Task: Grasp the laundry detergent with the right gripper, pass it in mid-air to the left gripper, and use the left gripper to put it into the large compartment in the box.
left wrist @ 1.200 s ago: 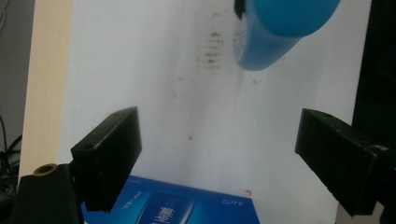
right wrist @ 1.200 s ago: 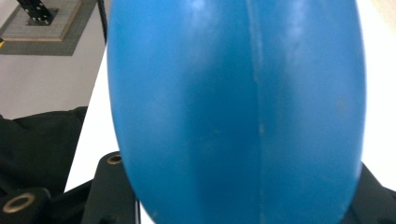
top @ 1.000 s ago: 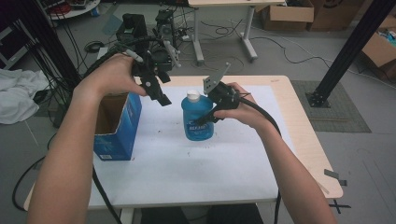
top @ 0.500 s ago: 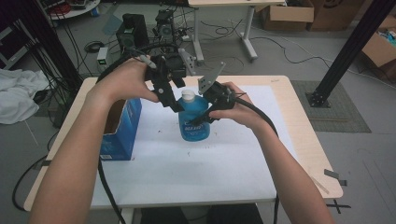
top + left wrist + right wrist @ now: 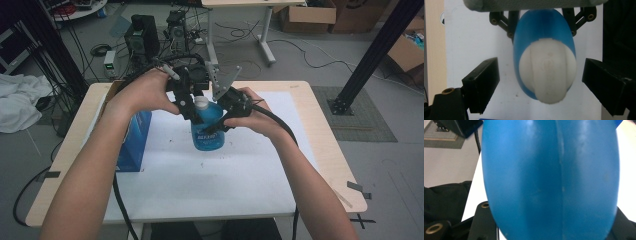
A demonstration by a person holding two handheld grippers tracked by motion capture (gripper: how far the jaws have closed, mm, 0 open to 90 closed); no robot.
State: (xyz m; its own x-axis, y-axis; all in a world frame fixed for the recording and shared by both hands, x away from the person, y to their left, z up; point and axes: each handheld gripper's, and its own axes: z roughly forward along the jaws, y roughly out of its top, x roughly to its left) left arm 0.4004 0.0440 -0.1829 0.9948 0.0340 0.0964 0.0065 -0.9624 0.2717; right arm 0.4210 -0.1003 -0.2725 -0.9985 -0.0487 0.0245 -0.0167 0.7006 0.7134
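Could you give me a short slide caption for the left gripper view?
Left gripper open, jaws either side of the blue bottle's white cap, above the white table.

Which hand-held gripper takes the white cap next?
Left hand-held gripper: its open jaws already flank the white cap of the blue plastic bottle. Right hand-held gripper is shut on the bottle's body, steadying it.

Left gripper (image 5: 192,107) pointing down, jaws spread wide, right gripper (image 5: 220,125) clamped, forearms converging
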